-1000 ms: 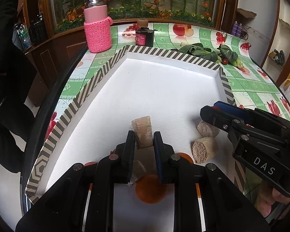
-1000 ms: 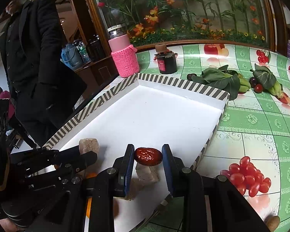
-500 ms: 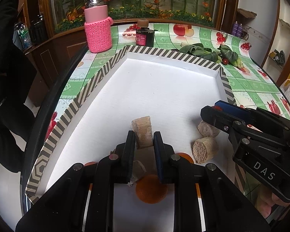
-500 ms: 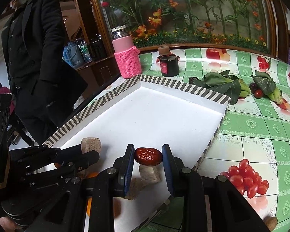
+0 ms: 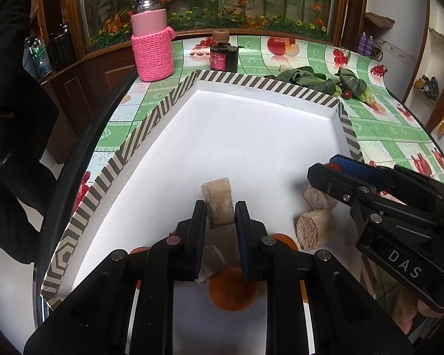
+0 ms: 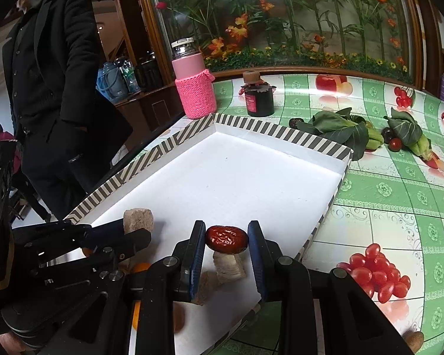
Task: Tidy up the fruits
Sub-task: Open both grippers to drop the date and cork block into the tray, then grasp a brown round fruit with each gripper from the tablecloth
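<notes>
My left gripper (image 5: 220, 207) is shut on a tan cut chunk (image 5: 217, 201) and holds it above the white tray (image 5: 251, 136) with the striped rim. It also shows in the right wrist view (image 6: 137, 220). My right gripper (image 6: 226, 238) is shut on a wrinkled red date (image 6: 226, 239) over the tray's near right corner. Two more tan chunks (image 5: 313, 229) (image 5: 319, 198) and orange slices (image 5: 232, 291) lie on the tray floor below. Another chunk (image 6: 229, 267) lies under the date.
A pink knit-sleeved bottle (image 5: 152, 38) and a dark jar (image 5: 223, 51) stand behind the tray. Leafy greens with small red and dark fruits (image 6: 367, 131) lie on the fruit-print tablecloth at the right. A person in black (image 6: 53, 88) stands at the left.
The right gripper has shifted slightly with the date; its view of the table has moved a little. The left gripper holds still with the chunk.
</notes>
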Demonstrator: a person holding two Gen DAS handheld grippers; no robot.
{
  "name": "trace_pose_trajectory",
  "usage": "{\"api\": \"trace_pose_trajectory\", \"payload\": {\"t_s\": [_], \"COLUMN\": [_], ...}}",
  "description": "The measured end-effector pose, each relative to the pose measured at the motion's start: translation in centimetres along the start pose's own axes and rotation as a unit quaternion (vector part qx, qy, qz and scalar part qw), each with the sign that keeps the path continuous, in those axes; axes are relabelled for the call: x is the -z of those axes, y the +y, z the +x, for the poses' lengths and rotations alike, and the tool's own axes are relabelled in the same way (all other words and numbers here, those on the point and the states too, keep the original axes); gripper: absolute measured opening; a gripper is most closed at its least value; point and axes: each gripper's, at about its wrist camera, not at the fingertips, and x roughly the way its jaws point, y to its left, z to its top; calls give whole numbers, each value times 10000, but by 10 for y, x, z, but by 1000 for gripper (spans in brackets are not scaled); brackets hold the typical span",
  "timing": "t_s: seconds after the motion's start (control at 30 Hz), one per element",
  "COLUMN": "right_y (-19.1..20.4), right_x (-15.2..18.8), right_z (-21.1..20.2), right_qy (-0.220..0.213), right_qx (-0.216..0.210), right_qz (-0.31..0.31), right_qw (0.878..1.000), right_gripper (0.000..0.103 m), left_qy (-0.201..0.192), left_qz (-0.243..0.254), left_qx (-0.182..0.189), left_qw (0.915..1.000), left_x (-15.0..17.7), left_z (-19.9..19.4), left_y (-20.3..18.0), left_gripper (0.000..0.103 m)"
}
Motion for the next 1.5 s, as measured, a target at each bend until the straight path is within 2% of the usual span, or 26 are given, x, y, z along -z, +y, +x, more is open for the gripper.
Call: {"api": "trace_pose_trajectory", "payload": {"t_s": [0.07, 0.1, 0.13, 0.17, 0.23, 0.43, 0.6, 0.73, 0.87, 1.0, 1.17, 1.27, 1.37, 1.5], "right_y": [-1, -2, -3, -3, -2, 4, 9, 5, -17, -45, -93, -127, -157, -158], "right_x": [0, 0, 0, 0, 1, 2, 2, -5, -14, -13, 7, 21, 39, 31], "right_z": [0, 0, 0, -1, -2, -10, -23, -41, -75, -118, -160, -160, -159, -182], "right_qy": [-10, -14, -19, -27, -63, -309, -636, -841, -951, -1209, -1395, -1210, -1164, -1351], "right_qx": [-51, -61, -72, -74, -65, 63, 354, 622, 571, 744, 1100, 1121, 1204, 1420], "right_qz": [42, 58, 70, 74, 56, -66, -226, -133, 155, 79, -153, 52, 592, 634], "right_qw": [10000, 10000, 9999, 9999, 9999, 9995, 9971, 9944, 9937, 9898, 9840, 9863, 9841, 9785], "right_gripper": [32, 38, 41, 41, 42, 42, 42, 42, 42, 42, 42, 42, 42, 42], "left_qy": [-2, -5, -8, -19, -45, -166, -498, -970, -1411, -1371, -1292, -1383, -1561, -1492], "left_qz": [14, 37, 42, 36, 8, -154, -376, -437, -414, -372, -355, -405, -553, -730], "left_qx": [-43, -50, -52, -51, -12, 41, 231, 402, 611, 892, 833, 836, 994, 1059], "left_qw": [10000, 10000, 10000, 10000, 10000, 9997, 9978, 9935, 9872, 9858, 9875, 9860, 9812, 9804], "left_x": [0, 0, 1, 1, 1, 0, -4, -6, -6, -7, -5, -1, 1, 0], "left_z": [0, 0, 0, -2, -3, -8, -19, -34, -49, -49, -44, -45, -48, -46], "left_y": [-2, -3, -4, -5, -5, -1, 6, 7, 4, -2, -6, -5, 1, 7], "left_gripper": [21, 22, 24, 25, 35, 41, 41, 41, 41, 41, 41, 41, 41, 41]}}
